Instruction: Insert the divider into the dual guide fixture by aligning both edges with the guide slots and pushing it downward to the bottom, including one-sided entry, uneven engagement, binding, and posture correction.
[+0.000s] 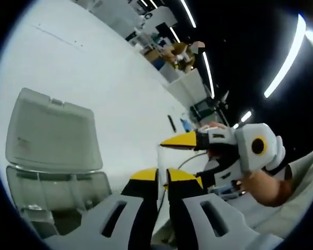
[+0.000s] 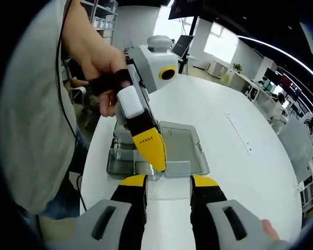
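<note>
A translucent grey box (image 2: 119, 162) stands on the white table with its lid (image 2: 181, 141) folded open; in the left gripper view the box (image 1: 57, 194) and lid (image 1: 52, 133) sit at the left. My left gripper (image 2: 155, 165), held in a hand, points down at the box's near edge with its jaws together. A small clear piece (image 2: 153, 176), perhaps the divider, shows just under its tips; I cannot tell whether it is held. My right gripper (image 2: 168, 183) hovers just short of the box, jaws wide apart with nothing gripped. It also enters the left gripper view as the right gripper (image 1: 178, 139).
The round white table (image 2: 235, 172) stretches to the right and beyond the box. A person's grey-sleeved arm and body (image 2: 31, 104) fill the left side. Desks, shelves and chairs stand in the room past the table's far edge.
</note>
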